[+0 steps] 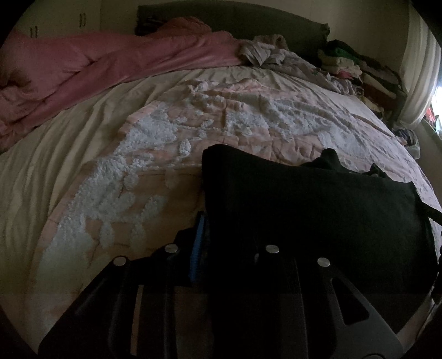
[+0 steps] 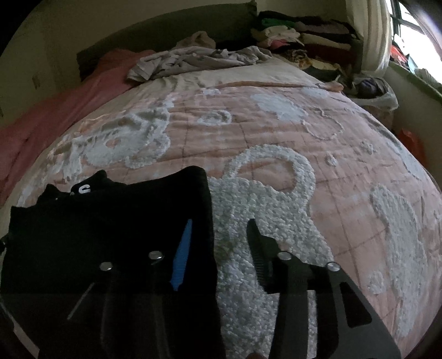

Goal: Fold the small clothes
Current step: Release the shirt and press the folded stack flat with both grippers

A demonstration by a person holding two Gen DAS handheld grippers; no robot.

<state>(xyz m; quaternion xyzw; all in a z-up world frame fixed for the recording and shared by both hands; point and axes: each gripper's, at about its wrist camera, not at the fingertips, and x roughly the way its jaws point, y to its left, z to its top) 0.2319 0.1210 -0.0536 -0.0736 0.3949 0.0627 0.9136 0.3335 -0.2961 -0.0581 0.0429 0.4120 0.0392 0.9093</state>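
Lying flat on tufted pink quilt [image 2: 276,132], black garment [image 2: 124,215], right gripper [image 2: 218,248] apart, left gripper [image 1: 221,234] unclear.

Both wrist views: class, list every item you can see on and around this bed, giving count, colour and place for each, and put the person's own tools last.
Black garment: one, black, flat on the quilt's near edge.
Quilt: one, pink with white tufted shapes, covering the bed.
Pink blanket: one, pink, bunched along the far left side.
Grey clothing: one crumpled heap, grey, at the head of the bed.
Folded clothes stack: one pile, mixed colours, far right corner by the curtain.
Headboard: one, dark, behind the bed.
Left gripper: one, black, at the garment's left edge, jaws hard to read.
Right gripper: one, black, jaws apart at the garment's right edge.
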